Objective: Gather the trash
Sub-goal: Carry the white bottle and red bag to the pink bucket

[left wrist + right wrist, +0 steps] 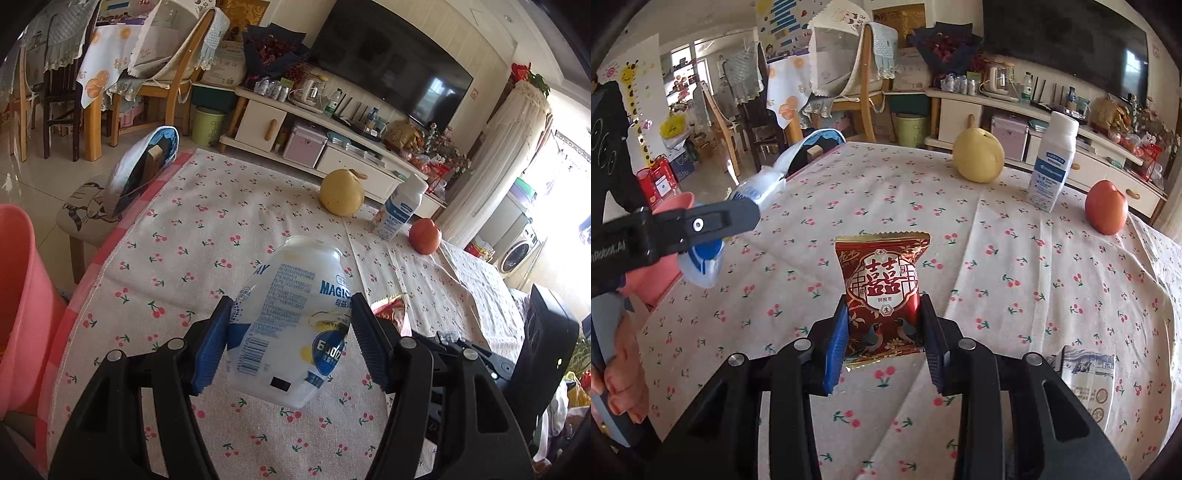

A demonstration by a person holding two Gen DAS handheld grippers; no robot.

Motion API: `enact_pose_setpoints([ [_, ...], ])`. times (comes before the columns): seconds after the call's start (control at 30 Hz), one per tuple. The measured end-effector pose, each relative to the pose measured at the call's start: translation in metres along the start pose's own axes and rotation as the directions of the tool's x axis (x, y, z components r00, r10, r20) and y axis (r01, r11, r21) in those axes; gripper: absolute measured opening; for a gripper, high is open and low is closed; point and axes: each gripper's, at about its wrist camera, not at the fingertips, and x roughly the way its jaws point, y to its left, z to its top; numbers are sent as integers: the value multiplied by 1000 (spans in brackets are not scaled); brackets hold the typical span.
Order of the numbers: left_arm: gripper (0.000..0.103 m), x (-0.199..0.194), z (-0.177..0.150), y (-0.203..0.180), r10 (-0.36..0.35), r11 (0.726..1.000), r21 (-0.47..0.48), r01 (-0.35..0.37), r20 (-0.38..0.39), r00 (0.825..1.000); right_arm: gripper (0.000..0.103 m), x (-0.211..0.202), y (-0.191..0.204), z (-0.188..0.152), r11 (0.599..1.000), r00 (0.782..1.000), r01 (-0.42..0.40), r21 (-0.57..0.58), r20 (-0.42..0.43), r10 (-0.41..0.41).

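My left gripper (290,343) is shut on a crushed white and blue plastic bottle (291,317), held above the cherry-print tablecloth (207,229). The same bottle shows in the right wrist view (738,218), at the table's left edge by the pink bin (665,266). My right gripper (884,339) is shut on a red snack packet (882,291), held upright over the table. The packet's edge shows in the left wrist view (393,310).
On the far side of the table stand a yellow pear (979,157), an upright white and blue bottle (1052,162) and an orange fruit (1106,206). A flattened printed wrapper (1089,376) lies at the right. The pink bin (18,295) stands left of the table.
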Motion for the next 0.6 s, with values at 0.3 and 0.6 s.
enact_pose_setpoints([
  [0.3, 65, -29, 17, 32, 81, 994, -79, -75, 79, 994, 38, 0, 40, 0, 998, 998, -59, -33, -15, 59],
  [0.6, 65, -73, 37, 80, 244, 960, -182, -211, 186, 952, 38, -2, 93, 24, 986, 987, -157, -49, 10, 158],
])
